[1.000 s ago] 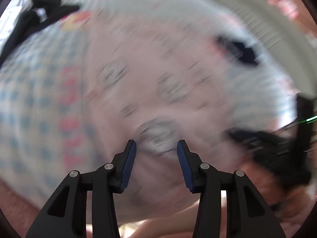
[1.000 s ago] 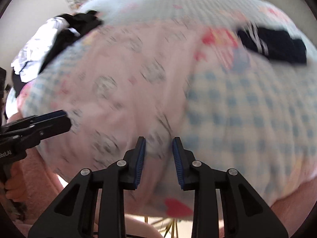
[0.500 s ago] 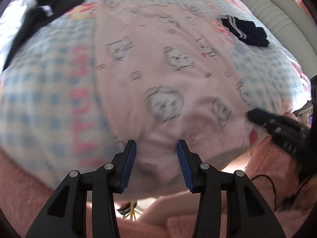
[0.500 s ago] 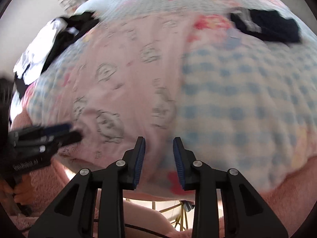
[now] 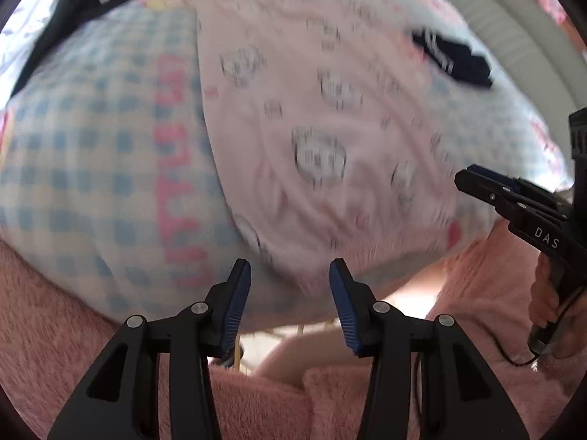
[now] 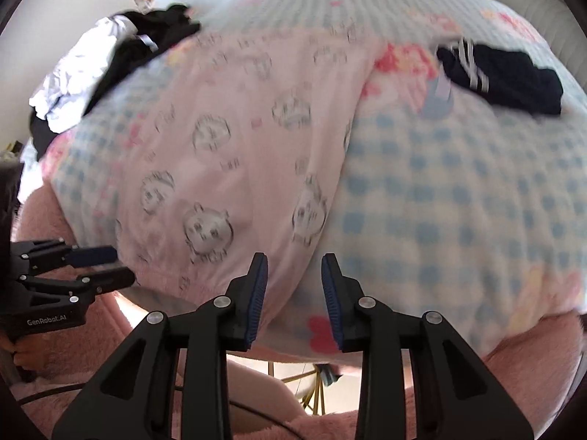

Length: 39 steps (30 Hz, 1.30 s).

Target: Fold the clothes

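Observation:
A pale pink garment printed with cartoon faces (image 5: 323,139) lies spread flat on a blue-and-white checked bedspread (image 5: 91,168); it also shows in the right wrist view (image 6: 234,154). My left gripper (image 5: 290,293) is open and empty, just short of the garment's near hem. My right gripper (image 6: 293,289) is open and empty at the hem's right corner. Each gripper shows in the other's view: the right one (image 5: 488,187) at the hem's right end, the left one (image 6: 106,264) open at its left end.
A folded dark navy garment with white stripes (image 6: 506,73) lies at the back right of the bed. A heap of black and white clothes (image 6: 110,62) lies at the back left. A pink fleece blanket (image 5: 55,330) hangs along the near edge.
Both grippers have drawn back toward the near edge of the bed, from over the middle of the pink garment to its hem. Both stay open and empty.

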### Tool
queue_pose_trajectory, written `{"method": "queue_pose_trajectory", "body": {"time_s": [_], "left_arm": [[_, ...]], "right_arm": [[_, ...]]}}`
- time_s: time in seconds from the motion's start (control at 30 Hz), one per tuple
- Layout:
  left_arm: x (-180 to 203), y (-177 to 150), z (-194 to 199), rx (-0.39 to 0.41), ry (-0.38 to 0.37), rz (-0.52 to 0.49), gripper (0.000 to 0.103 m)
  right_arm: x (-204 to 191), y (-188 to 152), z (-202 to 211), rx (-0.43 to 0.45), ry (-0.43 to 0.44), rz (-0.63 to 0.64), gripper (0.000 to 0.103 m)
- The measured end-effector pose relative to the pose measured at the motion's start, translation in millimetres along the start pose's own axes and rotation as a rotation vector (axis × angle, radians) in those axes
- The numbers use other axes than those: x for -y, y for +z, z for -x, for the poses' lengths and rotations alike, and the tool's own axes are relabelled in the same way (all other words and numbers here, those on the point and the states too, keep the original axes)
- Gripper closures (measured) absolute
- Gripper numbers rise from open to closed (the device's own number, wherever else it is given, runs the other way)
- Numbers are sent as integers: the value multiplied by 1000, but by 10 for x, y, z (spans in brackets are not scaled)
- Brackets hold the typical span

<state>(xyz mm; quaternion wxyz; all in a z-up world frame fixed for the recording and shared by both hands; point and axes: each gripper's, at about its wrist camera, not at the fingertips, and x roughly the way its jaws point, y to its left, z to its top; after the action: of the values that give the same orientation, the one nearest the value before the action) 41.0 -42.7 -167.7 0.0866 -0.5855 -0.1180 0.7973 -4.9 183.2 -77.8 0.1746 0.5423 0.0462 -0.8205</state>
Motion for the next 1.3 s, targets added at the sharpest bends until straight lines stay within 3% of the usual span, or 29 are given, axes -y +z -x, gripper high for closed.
{"method": "queue_pose_trajectory", "body": {"time_s": [0.13, 0.27, 0.33, 0.4, 0.53, 0.7, 0.9, 0.97, 1.03, 1.1, 1.17, 1.2, 1.3], "left_arm": [[-44, 273, -107, 48, -17, 4, 56], [-104, 290, -262, -6, 66, 11, 56], [-207, 300, -196, 17, 5, 36, 56], [-282, 399, -67, 102, -39, 66, 56], [-349, 815, -2, 229, -51, 87, 56], [-487, 919, -85, 209, 48, 46, 56], [-652, 1033, -186, 182, 168, -5, 55], [-751, 965, -79, 208, 219, 31, 55], [-799, 923, 12, 239, 161, 79, 56], [-733, 910, 19, 260, 65, 71, 56], [-600, 910, -26, 270, -15, 27, 56], [-556, 904, -71, 263, -3, 10, 56], [-470, 880, -203, 235, 42, -31, 56]], "right_arm": [[90, 192, -89, 14, 0, -19, 67], [96, 158, -231, -22, -19, -24, 68], [130, 124, -251, -34, -16, -29, 68], [205, 191, -205, -14, -11, -39, 68], [311, 417, -139, 37, -19, -50, 68], [149, 834, -287, 81, -18, -8, 68], [371, 948, -755, 11, -100, -22, 67], [503, 909, -724, 10, -152, -54, 66], [613, 860, -642, 21, -183, -89, 66], [654, 821, -540, 51, -161, -120, 66], [653, 804, -513, 56, -53, -164, 66], [626, 801, -527, 54, -12, -168, 66], [492, 779, -641, 42, -50, -106, 66]]}}
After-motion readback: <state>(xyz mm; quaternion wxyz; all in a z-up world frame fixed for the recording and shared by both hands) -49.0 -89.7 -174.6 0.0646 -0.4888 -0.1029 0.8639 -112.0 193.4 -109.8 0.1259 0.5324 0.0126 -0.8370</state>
